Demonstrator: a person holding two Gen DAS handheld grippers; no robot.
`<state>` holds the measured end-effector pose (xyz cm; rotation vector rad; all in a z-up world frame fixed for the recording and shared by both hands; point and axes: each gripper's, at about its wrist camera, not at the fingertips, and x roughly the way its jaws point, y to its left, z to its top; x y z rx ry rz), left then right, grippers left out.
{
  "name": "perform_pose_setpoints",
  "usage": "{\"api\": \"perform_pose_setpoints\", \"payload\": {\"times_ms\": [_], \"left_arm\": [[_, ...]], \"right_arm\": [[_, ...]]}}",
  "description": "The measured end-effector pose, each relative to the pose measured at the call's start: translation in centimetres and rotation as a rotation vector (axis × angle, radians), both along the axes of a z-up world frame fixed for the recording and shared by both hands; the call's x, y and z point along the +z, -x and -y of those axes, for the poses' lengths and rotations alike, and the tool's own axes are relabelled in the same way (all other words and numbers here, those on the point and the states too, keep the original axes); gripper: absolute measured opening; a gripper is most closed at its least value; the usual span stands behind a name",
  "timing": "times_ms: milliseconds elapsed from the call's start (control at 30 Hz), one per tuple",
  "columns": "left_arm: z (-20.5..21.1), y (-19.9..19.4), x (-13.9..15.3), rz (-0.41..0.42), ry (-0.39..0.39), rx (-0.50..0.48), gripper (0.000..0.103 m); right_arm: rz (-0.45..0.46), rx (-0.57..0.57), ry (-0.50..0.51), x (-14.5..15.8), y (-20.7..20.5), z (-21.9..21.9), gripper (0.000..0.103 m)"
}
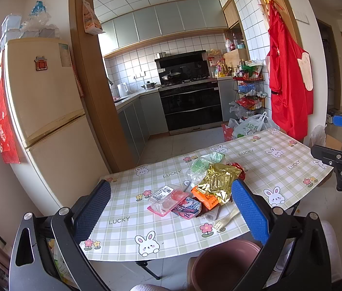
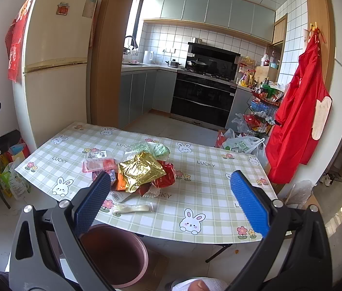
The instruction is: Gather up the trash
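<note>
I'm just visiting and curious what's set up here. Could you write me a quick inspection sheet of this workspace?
Surface: table under a checked bunny cloth.
Job's things: wrapper pile mid-table, clear tray at its left, wrapped fork near the front edge; brown bin on the floor below that edge.
Clutter: bags on the floor behind the table.
Claws: left claw and right claw open, empty, above the table.
Cables: nothing seen.
Surroundings: kitchen, fridge, red apron.
</note>
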<state>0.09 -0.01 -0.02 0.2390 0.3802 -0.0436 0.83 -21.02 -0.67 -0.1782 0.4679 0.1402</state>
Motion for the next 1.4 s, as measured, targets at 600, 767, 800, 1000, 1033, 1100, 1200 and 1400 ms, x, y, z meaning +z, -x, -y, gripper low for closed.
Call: {"api": "perform_pose_setpoints", "payload": {"times_ms": [600,767,800,1000,1033,1100,1200,1400], "left_arm": [[0.4,0.4,0.0,-0.003,-0.002,0.001,0.098],[0.6,0.5,-0.3,-0.004,-0.003,0.0,0.098],[0.5,0.4,-0.3,-0.004,-0.002,0.0,0.098],[0.6,0.6,-0.5,-0.006,-0.003,0.001,0.098],[0.7,0.7,-0.5,-0.007,-0.004,0.0,0.098],[0.7,0.9,-0.7,-0.007,-0.004,0.001,0.098],[0.7,0.9,-0.7,-0.008,-0.004,0.001,0.098],[1.6,0.4,-2.1,-0.012,-0.005,-0.001,0.098]], "right_arm": [[-0.003,-0.001,0.002,0.1,0.1,0.4,0.097],[-0.004,-0.001,0.001,0.0,0.4,0.8,0.097],[-0.005,-0.002,0.001,-0.1,0.4,0.7,0.097],[-0.01,-0.005,0.001,-0.6,0.4,0.3,0.097],[-0.011,-0.005,0.002,-0.8,0.3,0.1,0.097],[-0.013,-0.005,0.002,-0.8,0.4,0.1,0.097],[-0.015,-0.006,0.002,-0.9,0.4,0.0,0.097],[-0.017,-0.005,0.001,-0.9,0.4,0.0,0.097]]}}
